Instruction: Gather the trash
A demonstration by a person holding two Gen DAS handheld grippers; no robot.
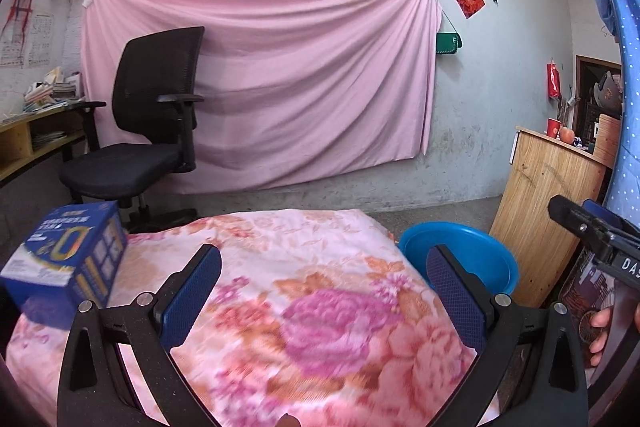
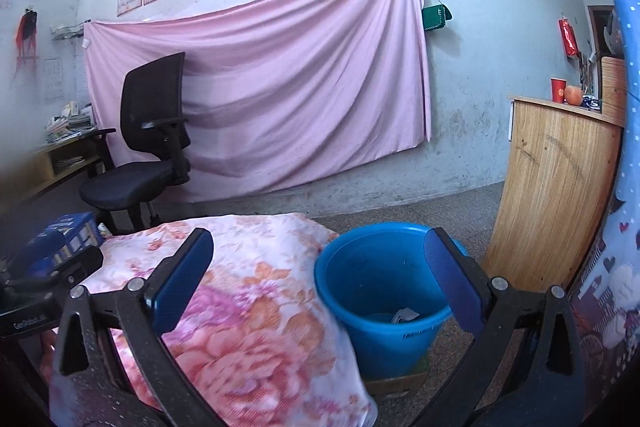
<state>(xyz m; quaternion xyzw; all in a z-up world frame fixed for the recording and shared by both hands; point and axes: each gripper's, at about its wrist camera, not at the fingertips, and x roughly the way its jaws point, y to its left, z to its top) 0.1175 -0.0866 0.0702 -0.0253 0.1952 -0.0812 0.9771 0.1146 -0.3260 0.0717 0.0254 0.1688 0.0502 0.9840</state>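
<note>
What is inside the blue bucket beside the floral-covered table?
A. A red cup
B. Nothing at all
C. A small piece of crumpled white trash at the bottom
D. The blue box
C: the right wrist view looks into the bucket and shows a crumpled white scrap lying at its bottom, and nothing else recognisable.

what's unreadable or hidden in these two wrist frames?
- Blue bucket: in the left wrist view the floral cloth and a finger of the left gripper cover most of it, so its contents do not show.
- Scrap in bucket: right wrist view, too small to identify.
- Blue box: left wrist view, print blurred; half hidden in the right wrist view.
- Right gripper: open, nothing held.
</note>
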